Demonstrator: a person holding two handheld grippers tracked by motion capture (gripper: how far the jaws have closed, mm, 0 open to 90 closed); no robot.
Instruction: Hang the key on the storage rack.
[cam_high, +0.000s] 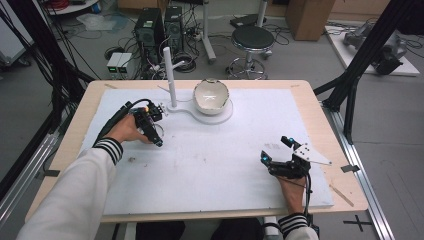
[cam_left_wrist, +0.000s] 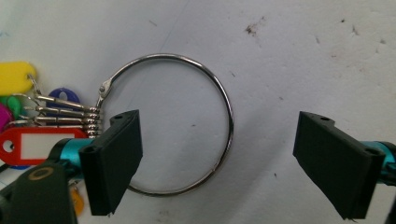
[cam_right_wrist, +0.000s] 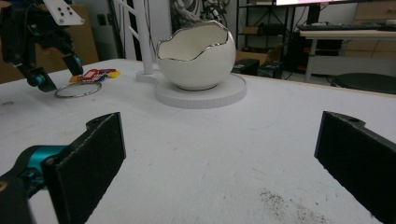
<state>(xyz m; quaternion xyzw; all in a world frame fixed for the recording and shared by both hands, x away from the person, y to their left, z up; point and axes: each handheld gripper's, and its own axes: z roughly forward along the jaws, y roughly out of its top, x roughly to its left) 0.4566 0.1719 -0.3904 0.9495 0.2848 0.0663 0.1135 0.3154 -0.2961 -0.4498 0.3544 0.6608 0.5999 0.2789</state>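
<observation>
Approach step: left gripper (cam_left_wrist: 217, 161), jaws spread, hovers over the large steel key ring (cam_left_wrist: 175, 123) with coloured tags, centre frame; next, judged, closing on its wire. Right gripper (cam_right_wrist: 219, 163) rests open.

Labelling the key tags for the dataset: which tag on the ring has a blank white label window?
The red tag, lowest of the bunch in the left gripper view, beside the left jaw. The yellow tag and purple tag above it have no label window.

Black stool (cam_high: 253, 38), computer towers (cam_high: 159, 27), cardboard box (cam_high: 310, 17)
</observation>
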